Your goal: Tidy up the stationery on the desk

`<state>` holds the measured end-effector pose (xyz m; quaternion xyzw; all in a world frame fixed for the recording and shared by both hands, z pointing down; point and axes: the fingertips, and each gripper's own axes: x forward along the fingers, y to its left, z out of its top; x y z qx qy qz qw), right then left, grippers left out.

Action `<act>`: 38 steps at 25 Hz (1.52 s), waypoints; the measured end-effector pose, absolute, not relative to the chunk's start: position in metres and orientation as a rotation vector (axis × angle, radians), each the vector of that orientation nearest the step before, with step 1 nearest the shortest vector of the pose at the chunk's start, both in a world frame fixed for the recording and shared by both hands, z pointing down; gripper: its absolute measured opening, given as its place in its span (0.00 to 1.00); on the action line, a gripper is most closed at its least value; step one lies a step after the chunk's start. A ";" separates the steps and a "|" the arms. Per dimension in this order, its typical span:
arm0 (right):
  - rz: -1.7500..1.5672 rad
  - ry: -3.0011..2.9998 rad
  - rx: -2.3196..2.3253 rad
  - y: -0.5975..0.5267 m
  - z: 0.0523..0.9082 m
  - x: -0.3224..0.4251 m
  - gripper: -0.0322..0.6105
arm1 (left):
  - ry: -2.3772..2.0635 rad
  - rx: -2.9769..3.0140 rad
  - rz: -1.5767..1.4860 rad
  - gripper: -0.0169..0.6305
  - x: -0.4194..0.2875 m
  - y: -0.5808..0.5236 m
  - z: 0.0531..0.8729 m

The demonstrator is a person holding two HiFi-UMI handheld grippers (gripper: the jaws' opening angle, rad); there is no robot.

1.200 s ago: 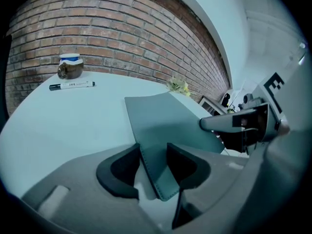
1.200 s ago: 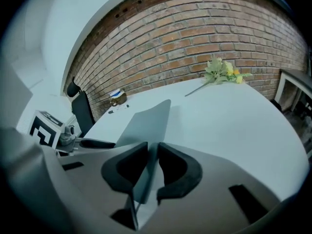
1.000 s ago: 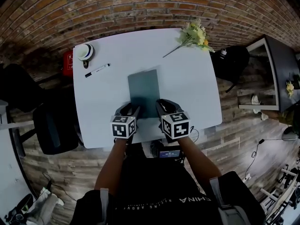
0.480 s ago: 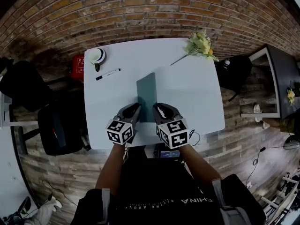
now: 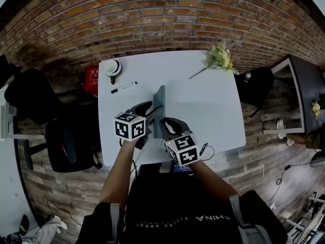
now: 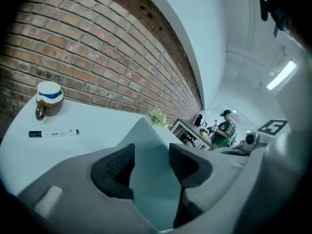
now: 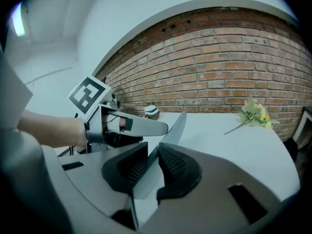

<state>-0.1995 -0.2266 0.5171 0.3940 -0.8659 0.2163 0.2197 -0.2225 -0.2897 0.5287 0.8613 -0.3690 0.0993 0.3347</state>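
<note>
thin, flat grey-green notebook [image 5: 160,98] stands on edge: right gripper [image 7: 153,154] pinches it between ribbed pads [image 7: 176,165]; left gripper [image 6: 151,156], jaws just opening, straddles it.

white rectangular desk [image 5: 203,105]; red-brown brick wall [image 5: 152,19]; flat grey-teal notebook [image 5: 160,98]; white marker pen [image 5: 124,87], black cap; brown cup [image 6: 48,106], white lid with 1 blue band; yellow-green flowers [image 5: 220,57]. grey left gripper [image 5: 150,114] and right gripper [image 5: 165,127]: black pads [image 7: 171,164], black-and-white checked cubes [image 5: 130,127].

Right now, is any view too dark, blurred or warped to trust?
Head view: heavy fisheye, dark corners, desk evenly lit. Left gripper view: notebook soft up close, ceiling strip light glaring. Right gripper view: brick wall bowed, notebook edge sharp enough.
</note>
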 end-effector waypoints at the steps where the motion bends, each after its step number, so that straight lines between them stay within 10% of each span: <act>1: 0.598 -2.399 1.087 -0.227 0.517 -0.201 0.17 | -0.953 2.228 0.268 0.35 -0.224 -0.292 0.528; 19: 0.563 -2.478 0.968 -0.221 0.511 -0.248 0.16 | -0.938 1.947 0.432 0.32 -0.241 -0.308 0.544; 38: 0.720 -2.352 1.383 -0.262 0.512 -0.122 0.07 | -0.841 1.764 0.039 0.15 -0.213 -0.307 0.533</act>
